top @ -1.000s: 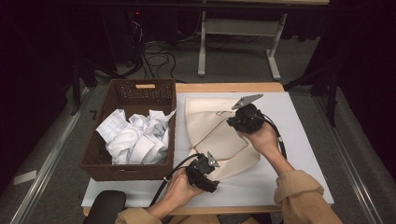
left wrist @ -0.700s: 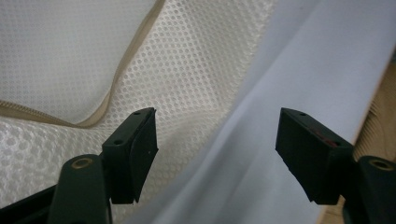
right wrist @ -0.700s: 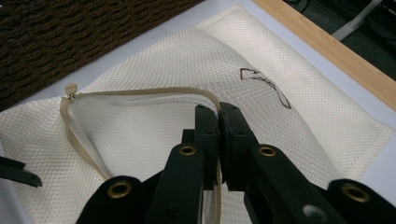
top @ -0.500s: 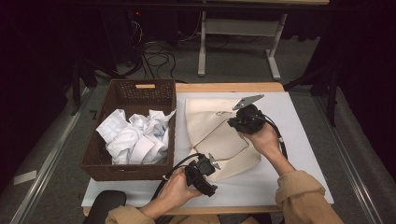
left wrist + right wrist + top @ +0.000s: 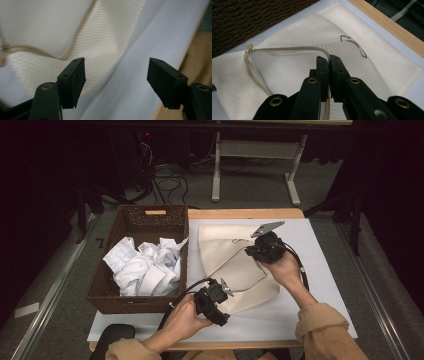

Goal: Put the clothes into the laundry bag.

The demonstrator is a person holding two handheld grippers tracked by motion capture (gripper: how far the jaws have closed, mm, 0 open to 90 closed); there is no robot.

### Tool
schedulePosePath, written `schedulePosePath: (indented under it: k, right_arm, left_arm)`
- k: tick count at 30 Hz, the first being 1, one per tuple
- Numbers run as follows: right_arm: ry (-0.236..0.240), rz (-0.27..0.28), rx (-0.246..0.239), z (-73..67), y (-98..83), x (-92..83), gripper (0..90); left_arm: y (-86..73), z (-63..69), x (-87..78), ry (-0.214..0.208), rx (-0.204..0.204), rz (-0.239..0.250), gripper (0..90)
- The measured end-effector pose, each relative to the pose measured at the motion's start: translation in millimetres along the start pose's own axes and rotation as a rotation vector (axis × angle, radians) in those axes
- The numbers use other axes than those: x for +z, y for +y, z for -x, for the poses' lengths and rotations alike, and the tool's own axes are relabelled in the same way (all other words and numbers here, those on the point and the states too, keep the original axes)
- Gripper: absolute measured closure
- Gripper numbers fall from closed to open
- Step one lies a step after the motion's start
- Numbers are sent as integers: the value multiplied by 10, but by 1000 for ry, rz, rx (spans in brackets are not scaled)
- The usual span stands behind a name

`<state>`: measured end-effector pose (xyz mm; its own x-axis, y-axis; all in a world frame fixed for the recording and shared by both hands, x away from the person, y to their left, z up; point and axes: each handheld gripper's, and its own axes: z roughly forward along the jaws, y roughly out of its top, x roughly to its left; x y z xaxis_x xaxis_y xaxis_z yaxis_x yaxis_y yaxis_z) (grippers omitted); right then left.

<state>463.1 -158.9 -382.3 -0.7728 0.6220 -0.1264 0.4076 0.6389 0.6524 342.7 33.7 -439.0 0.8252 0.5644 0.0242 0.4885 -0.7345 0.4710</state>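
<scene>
A cream mesh laundry bag (image 5: pixel 225 245) lies on the white mat (image 5: pixel 320 270), its zipper open. My right gripper (image 5: pixel 248 251) is shut on the bag's zipper edge (image 5: pixel 322 51) and holds that edge raised. In the right gripper view the jaws (image 5: pixel 329 60) pinch the beige zipper tape, and the zipper pull (image 5: pixel 249 46) sits at the far left end. My left gripper (image 5: pixel 223 312) hovers at the bag's near corner, open. Its jaws (image 5: pixel 116 75) have just been closing slightly with nothing between them; bag mesh (image 5: pixel 100 37) lies behind them.
A brown wicker basket (image 5: pixel 150 217) stands left of the bag with crumpled white clothes (image 5: pixel 145 265) in it. The wooden table edge (image 5: pixel 245 213) runs behind the mat. Bare mat (image 5: pixel 155 37) lies right of the bag. Cables and a desk frame are on the floor beyond.
My left gripper has lifted a little above the bag's near corner. The right gripper has stayed still, gripping the zipper edge.
</scene>
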Motion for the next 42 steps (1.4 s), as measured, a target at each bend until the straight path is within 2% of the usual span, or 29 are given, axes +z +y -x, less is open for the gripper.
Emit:
schedulePosePath:
  k: [3, 5, 9, 13, 18, 21, 28, 33, 36, 38, 42]
  right_arm:
    - [-1, -3, -3, -14, -13, 4, 871]
    - [-5, -3, -10, -9, -13, -1, 871]
    - [-3, -1, 12, 16, -16, -7, 872]
    - [-4, -6, 3, 11, -22, -8, 871]
    - [-5, 1, -4, 21, -17, -3, 870]
    - [-4, 1, 14, 21, -23, -11, 869]
    - [-4, -4, 6, 12, -14, 2, 870]
    - [-2, -7, 9, 19, -12, 17, 872]
    - [-6, -8, -5, 15, -9, 17, 871]
    - [-9, -10, 4, 4, -9, 11, 871]
    - [-7, -13, -3, 38, -21, 9, 871]
  left_arm:
    - [-13, -40, -64, 5, -21, 13, 309]
    - [-10, -67, -108, 6, -23, 14, 310]
    - [16, -112, -158, 8, -25, 2, 309]
    - [16, -172, -233, 18, -38, 2, 309]
    - [2, -266, -394, 30, -74, 34, 305]
    - [-13, -330, -485, 27, -86, 47, 305]
    - [-93, -500, -689, 21, -129, 60, 276]
    - [-111, -571, -761, 21, -152, 66, 277]
    - [-126, -584, -773, 41, -154, 49, 277]
    - [-133, -597, -788, 63, -151, 41, 276]
    - [-155, -663, -839, 75, -167, 34, 276]
